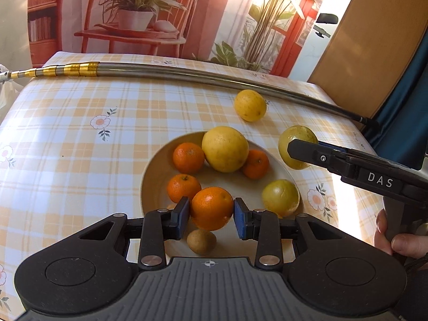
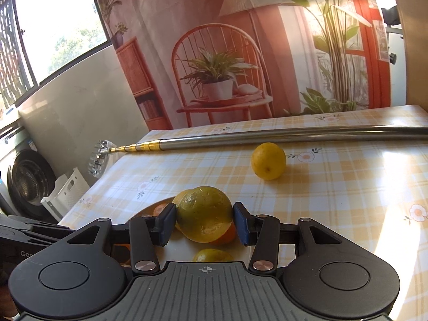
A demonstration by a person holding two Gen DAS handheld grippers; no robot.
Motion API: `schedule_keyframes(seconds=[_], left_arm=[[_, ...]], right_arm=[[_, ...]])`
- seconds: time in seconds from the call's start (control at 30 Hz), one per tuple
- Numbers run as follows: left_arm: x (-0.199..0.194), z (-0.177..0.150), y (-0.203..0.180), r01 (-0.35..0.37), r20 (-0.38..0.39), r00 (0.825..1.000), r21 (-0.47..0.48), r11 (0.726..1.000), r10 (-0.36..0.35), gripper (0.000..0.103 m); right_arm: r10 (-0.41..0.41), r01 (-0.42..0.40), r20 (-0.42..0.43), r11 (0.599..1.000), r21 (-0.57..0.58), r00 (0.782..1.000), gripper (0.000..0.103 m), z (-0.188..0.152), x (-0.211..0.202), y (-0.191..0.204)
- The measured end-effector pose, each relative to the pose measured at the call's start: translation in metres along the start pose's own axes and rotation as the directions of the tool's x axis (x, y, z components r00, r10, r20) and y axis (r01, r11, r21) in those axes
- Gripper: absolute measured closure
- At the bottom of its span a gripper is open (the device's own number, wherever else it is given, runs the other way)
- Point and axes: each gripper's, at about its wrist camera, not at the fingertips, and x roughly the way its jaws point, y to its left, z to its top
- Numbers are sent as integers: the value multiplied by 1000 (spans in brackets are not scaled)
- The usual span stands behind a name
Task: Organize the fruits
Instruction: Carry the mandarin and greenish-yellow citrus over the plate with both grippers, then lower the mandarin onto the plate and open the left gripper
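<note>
left gripper [image 1: 211, 215]: black two-finger tool with blue pads, jaws closed part-way onto a round orange fruit [image 1: 211, 208], a pad touching each side; fruit held over the near edge of the bowl.
right gripper [image 2: 204, 223]: same build, jaws clamped part-way on a round yellow-green citrus [image 2: 204, 215]; in the left wrist view it shows at [image 1: 297, 151], fruit up off the cloth just right of the bowl rim.
bowl: shallow cream ceramic bowl [image 1: 152, 187] on the table; near rim cut off by the left gripper body.
in bowl: large yellow citrus [image 1: 225, 149], three small orange mandarins [image 1: 188, 157] [image 1: 256, 163] [image 1: 183, 187], one yellow-green fruit [image 1: 280, 198] at the right side.
below held orange: small tan round fruit [image 1: 201, 241], half hidden; cannot tell what it is or whether it sits inside the bowl.
loose fruit: yellow lemon [image 2: 268, 161] alone on the cloth, well apart from the bowl, near the pole.
pole: long telescopic steel pole with gold bands [image 1: 171, 71] lying across the far side of the table; clear spiked head [image 2: 99, 157] hangs past the left edge.
table: yellow-and-white plaid tablecloth with flower print [image 1: 80, 139]; right part blown out by sun glare.
hand: person's fingers [image 1: 396, 240] on the right gripper handle, mostly out of frame.
right wrist view: bowl contents mostly blocked by the held fruit; only slivers of orange and yellow show.
</note>
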Motion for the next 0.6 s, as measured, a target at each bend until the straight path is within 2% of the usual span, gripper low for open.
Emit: schedule_keyframes(seconds=[0.37, 0.6], left_arm=[[10, -13, -17, 64, -103, 993, 84, 994, -55, 66], [25, -19, -12, 71, -196, 979, 61, 996, -58, 66]], right_arm=[[-1, 1, 2, 1000, -9, 1000, 60, -2, -6, 7], [0, 0, -2, 1000, -10, 1000, 60, -1, -6, 8]])
